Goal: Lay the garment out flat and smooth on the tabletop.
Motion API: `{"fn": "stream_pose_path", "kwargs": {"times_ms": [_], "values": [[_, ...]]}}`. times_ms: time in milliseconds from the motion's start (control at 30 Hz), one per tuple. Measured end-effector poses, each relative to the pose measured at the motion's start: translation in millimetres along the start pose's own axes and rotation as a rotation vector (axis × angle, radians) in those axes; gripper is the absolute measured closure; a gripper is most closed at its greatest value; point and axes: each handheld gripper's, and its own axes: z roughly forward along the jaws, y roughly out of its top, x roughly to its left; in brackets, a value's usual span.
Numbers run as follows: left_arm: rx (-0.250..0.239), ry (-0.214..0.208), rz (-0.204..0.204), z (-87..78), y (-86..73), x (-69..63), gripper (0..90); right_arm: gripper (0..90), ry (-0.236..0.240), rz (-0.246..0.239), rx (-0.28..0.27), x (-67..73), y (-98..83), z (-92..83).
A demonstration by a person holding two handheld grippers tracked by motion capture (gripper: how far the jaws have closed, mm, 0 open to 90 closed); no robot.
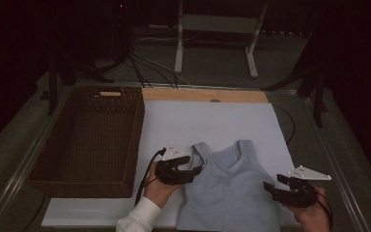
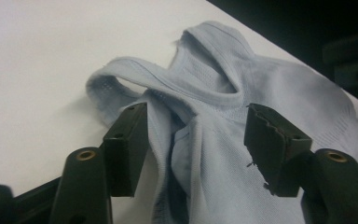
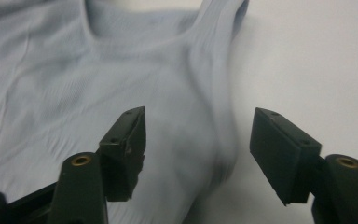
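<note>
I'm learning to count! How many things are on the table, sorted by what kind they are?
Light blue tank top: 1
Brown wicker basket: 1
White mat: 1
Black grippers: 2, the left gripper and the right gripper
Total: 5
</note>
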Motion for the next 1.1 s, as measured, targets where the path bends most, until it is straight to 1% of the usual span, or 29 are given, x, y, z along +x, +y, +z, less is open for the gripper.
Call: {"fn": "stream_pose_path", "kwargs": {"times_ms": [67, 100, 133, 167, 233, 267, 300, 333, 367, 433, 467, 500, 567, 633, 667, 700, 733, 767, 800, 867, 933, 967, 1033, 1100], "values": [[0.012, -0.003, 0.001, 5.4, -0.9, -0.6, 45.0, 34.9, -0.006, -0.003, -0.014, -2.7, 6.6, 2.5], [0.012, -0.003, 0.001, 5.4, -0.9, -0.6, 46.9, 34.9, -0.006, -0.003, -0.014, -2.7, 6.6, 2.5], [0.029, -0.005, 0.01, 10.8, -1.8, -1.0, 48.8, 34.9, -0.019, 0.002, -0.022, -5.5, 12.8, 5.8], [0.038, -0.007, 0.013, 13.4, -2.3, -1.4, 50.5, 34.9, -0.02, 0.003, -0.023, -7.4, 15.6, 7.8], [0.062, 0.011, 0.025, 17.9, -3.4, -1.8, 55.0, 36.1, -0.035, 0.009, -0.023, -10.5, 20.2, 12.2], [0.072, 0.011, 0.023, 20.0, -4.0, -1.3, 58.5, 37.1, -0.037, 0.011, -0.023, -12.0, 22.0, 14.3], [0.072, 0.011, 0.023, 20.0, -4.0, -1.3, 61.8, 37.1, -0.037, 0.011, -0.023, -12.0, 22.0, 14.3], [0.1, 0.028, 0.035, 22.6, -4.9, -0.5, 67.3, 40.7, -0.038, 0.019, -0.021, -14.8, 24.7, 18.7], [0.11, 0.034, 0.033, 23.3, -5.3, 0.2, 73.9, 44.2, -0.031, 0.023, -0.017, -15.8, 25.4, 20.7], [0.114, 0.045, 0.041, 22.1, -6.4, 0.8, 84.3, 46.0, -0.022, 0.023, -0.009, -16.5, 26.0, 24.3], [0.112, 0.044, 0.036, 20.6, -6.9, 1.3, 86.5, 46.3, -0.024, 0.021, -0.005, -16.2, 26.0, 25.8], [0.112, 0.044, 0.036, 20.6, -6.9, 1.3, 87.1, 46.3, -0.024, 0.021, -0.005, -16.2, 26.0, 25.8], [0.113, 0.058, 0.03, 14.4, -8.9, 3.5, 87.7, 47.2, -0.031, 0.014, 0.007, -16.1, 25.8, 28.9], [0.118, 0.058, 0.026, 12.2, -9.8, 4.5, 87.8, 47.2, -0.034, 0.015, 0.01, -16.6, 25.7, 29.5], [0.128, 0.061, 0.022, 9.1, -11.9, 6.4, 87.6, 46.9, -0.038, 0.02, 0.011, -17.9, 25.4, 29.9], [0.128, 0.061, 0.022, 9.1, -11.9, 6.4, 87.1, 46.9, -0.038, 0.02, 0.011, -17.9, 25.4, 29.9], [0.127, 0.075, 0.009, 7.6, -13.2, 8.6, 84.1, 46.4, -0.042, 0.023, 0.011, -19.1, 25.1, 29.7], [0.118, 0.079, -0.001, 7.4, -12.9, 10.1, 78.7, 46.2, -0.043, 0.024, 0.009, -19.2, 25.0, 29.6], [0.103, 0.073, -0.011, 7.0, -12.2, 11.9, 70.3, 46.0, -0.044, 0.026, 0.007, -19.5, 24.9, 29.2], [0.076, 0.068, -0.029, 7.2, -9.4, 14.6, 60.0, 44.8, -0.047, 0.031, 0.001, -19.9, 25.0, 28.4], [0.058, 0.062, -0.039, 8.9, -5.6, 15.8, 50.2, 43.8, -0.049, 0.034, -0.004, -20.4, 25.0, 27.5], [0.057, 0.056, -0.044, 10.6, -3.6, 16.1, 45.8, 43.1, -0.051, 0.035, -0.007, -20.5, 24.9, 27.3], [0.048, 0.06, -0.045, 15.0, -0.2, 15.3, 41.8, 41.6, -0.054, 0.037, -0.011, -20.7, 24.7, 27.2], [0.051, 0.059, -0.045, 17.6, 1.4, 15.2, 39.7, 40.9, -0.055, 0.039, -0.011, -20.6, 24.6, 27.2]]}}
